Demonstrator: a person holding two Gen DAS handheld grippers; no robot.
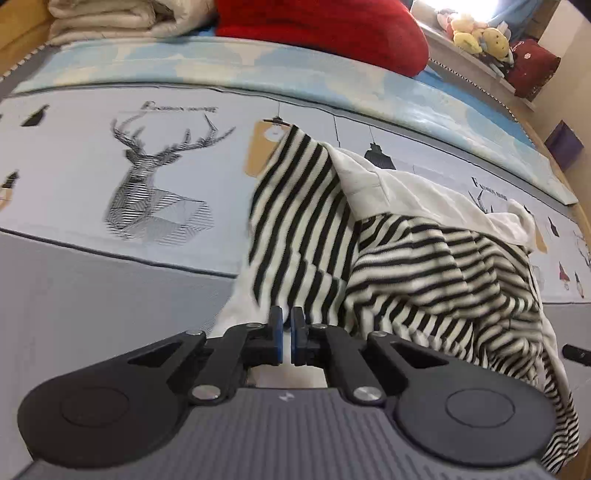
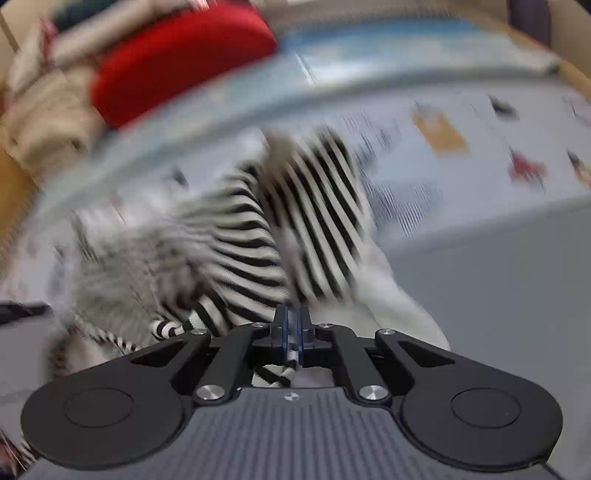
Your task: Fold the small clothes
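Note:
A small black-and-white striped garment point(image 1: 424, 266) with a white hood and white hem lies rumpled on the bed, partly lifted. My left gripper point(image 1: 286, 319) is shut on its white hem, near its left corner. In the right wrist view, which is blurred by motion, the striped garment point(image 2: 258, 240) rises in front of my right gripper point(image 2: 291, 321), which is shut on its striped edge. A striped drawstring point(image 2: 162, 328) hangs at the left of that gripper.
The bed sheet point(image 1: 92, 177) is pale blue and grey with deer prints. A red pillow point(image 1: 332, 29) and a folded cream quilt point(image 1: 122, 18) lie at the far side. Plush toys point(image 1: 480, 33) sit on a ledge at the back right. A wooden bed frame point(image 2: 14, 192) runs along the left.

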